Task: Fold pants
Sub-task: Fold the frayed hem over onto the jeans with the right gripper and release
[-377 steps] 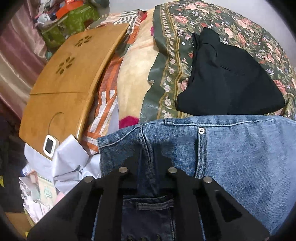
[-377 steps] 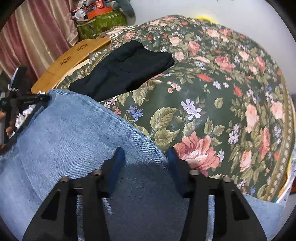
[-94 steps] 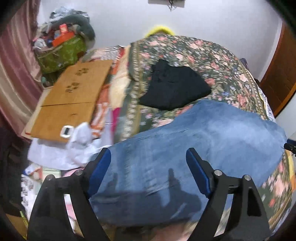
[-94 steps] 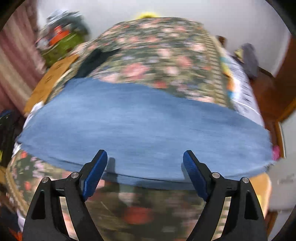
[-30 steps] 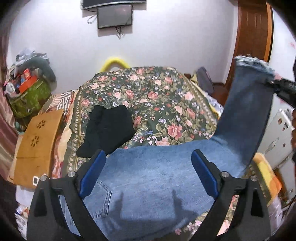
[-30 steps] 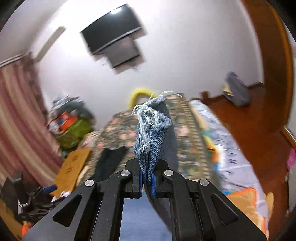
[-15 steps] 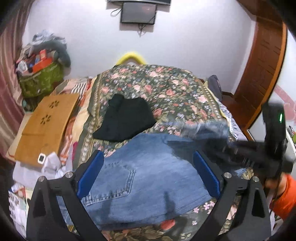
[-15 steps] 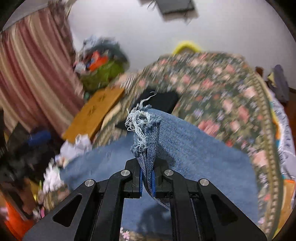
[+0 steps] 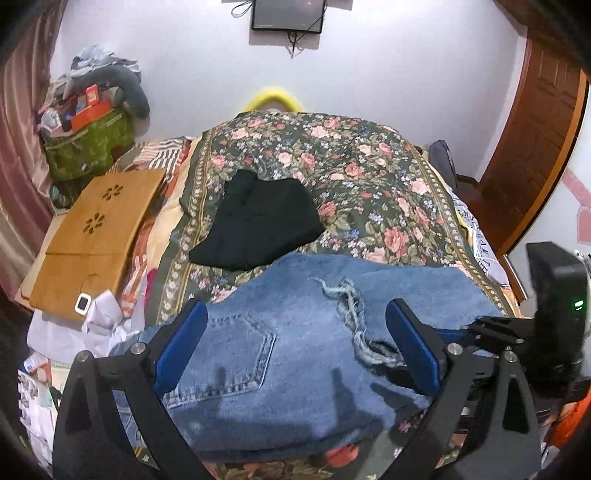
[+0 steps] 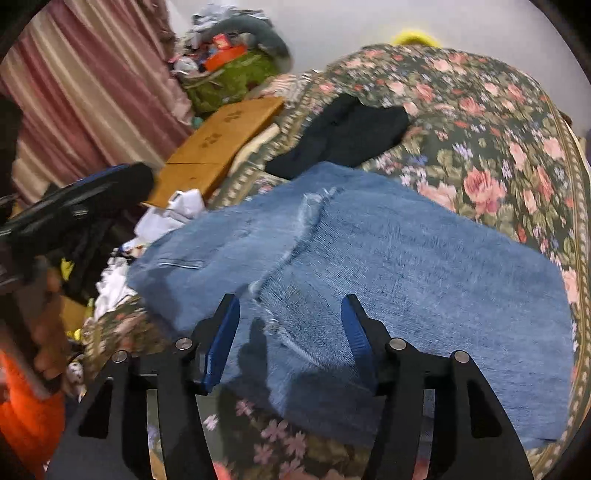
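No brand or writing can be read on any thing here; the labels on the boxes in the far left pile are too small to tell.

The jeans (image 9: 295, 354) lie folded on the near part of the bed (image 9: 369, 173), on its flowered cover. The frayed leg ends (image 9: 351, 314) rest on top, over the seat part — the back pocket (image 9: 236, 354) shows to the left of them.

The left claw (image 9: 295, 343) hangs over the jeans with its blue pads wide apart and holds nothing. The right claw (image 10: 290, 336) is over the near edge of the jeans, its pads also apart and empty; the frayed edge runs between them.

A black garment (image 9: 255, 225) lies on the bed just beyond the jeans. A wooden board (image 9: 96, 236) lies at the left side of the bed, and a dark screen (image 9: 288, 14) hangs on the far wall.
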`<state>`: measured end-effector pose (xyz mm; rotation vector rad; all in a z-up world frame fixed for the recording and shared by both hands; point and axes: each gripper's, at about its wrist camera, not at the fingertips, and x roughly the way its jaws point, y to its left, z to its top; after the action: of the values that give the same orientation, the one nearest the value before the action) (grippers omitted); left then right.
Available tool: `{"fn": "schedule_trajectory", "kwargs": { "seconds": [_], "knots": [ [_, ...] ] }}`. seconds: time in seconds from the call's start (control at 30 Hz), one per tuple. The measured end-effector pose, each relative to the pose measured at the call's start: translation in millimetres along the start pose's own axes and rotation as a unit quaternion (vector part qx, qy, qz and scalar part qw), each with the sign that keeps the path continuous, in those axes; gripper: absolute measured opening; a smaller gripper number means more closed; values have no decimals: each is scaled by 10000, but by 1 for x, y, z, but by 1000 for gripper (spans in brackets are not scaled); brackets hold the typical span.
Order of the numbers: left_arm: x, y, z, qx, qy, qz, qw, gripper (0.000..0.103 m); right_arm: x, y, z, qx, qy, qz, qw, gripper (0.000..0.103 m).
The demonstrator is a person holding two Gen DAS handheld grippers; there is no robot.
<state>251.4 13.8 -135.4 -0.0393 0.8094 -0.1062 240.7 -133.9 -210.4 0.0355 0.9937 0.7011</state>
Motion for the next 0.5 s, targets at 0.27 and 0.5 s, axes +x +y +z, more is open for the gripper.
{"fn": "schedule_trajectory", "kwargs": {
  "seconds": [0.27,0.5],
  "knots": [
    [17,-33,32,218,-43,-262,9994,98,-62,-49,19,221,-958,-642,9931,69],
    [73,-79,46,703,373,-398,9960,98,-61,-112,28,547,-830,-1179,9880,70]
  ]
}}
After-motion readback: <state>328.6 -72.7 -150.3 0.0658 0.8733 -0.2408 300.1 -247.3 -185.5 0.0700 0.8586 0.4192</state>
